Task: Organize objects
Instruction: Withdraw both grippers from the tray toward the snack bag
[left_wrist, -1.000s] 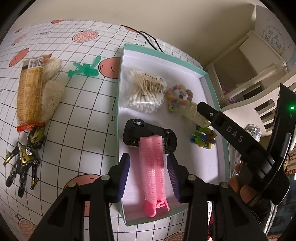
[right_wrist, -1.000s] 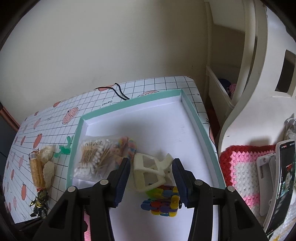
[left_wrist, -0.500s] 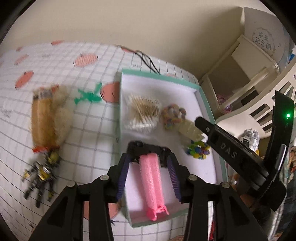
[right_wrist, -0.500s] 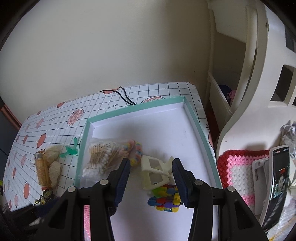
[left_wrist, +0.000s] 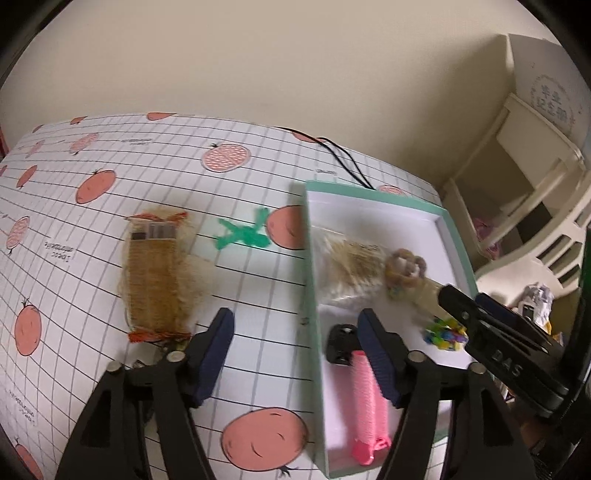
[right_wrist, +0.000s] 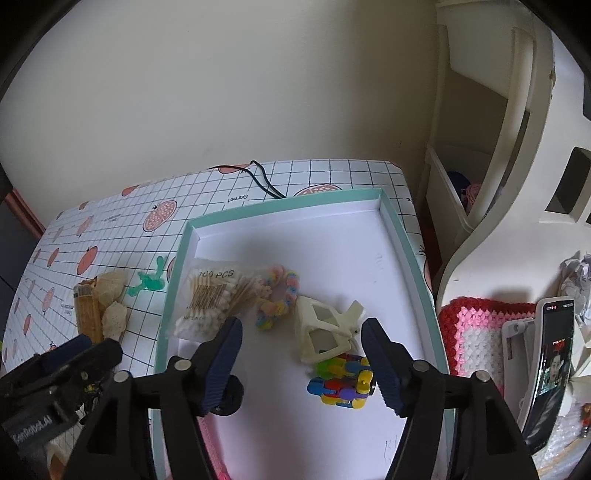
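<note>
A teal-rimmed white box (left_wrist: 314, 266) (right_wrist: 177, 258) sits on the checked tablecloth. It holds a bag of cotton swabs (right_wrist: 210, 299) (left_wrist: 347, 266), a pastel bead bracelet (right_wrist: 277, 295), a cream hair claw (right_wrist: 325, 332), a multicoloured block toy (right_wrist: 341, 380), a black toy car (left_wrist: 341, 345) and a pink hair roller (left_wrist: 364, 398). My left gripper (left_wrist: 295, 354) is open and empty, straddling the box's left rim above the tablecloth. My right gripper (right_wrist: 301, 363) hangs open over the box, empty, with the hair claw between and beyond its fingers.
Left of the box lie a green toy plane (left_wrist: 243, 236) (right_wrist: 149, 280) and a snack packet with crackers (left_wrist: 155, 280) (right_wrist: 99, 306). A black cable (right_wrist: 264, 181) runs off the table's back edge. White furniture (right_wrist: 517, 184), a crocheted mat (right_wrist: 480, 332) and a phone (right_wrist: 550, 369) stand at the right.
My left gripper has risen off the pink roller, left it lying in the box, and swung left over the rim. The right gripper has drawn back slightly, still open.
</note>
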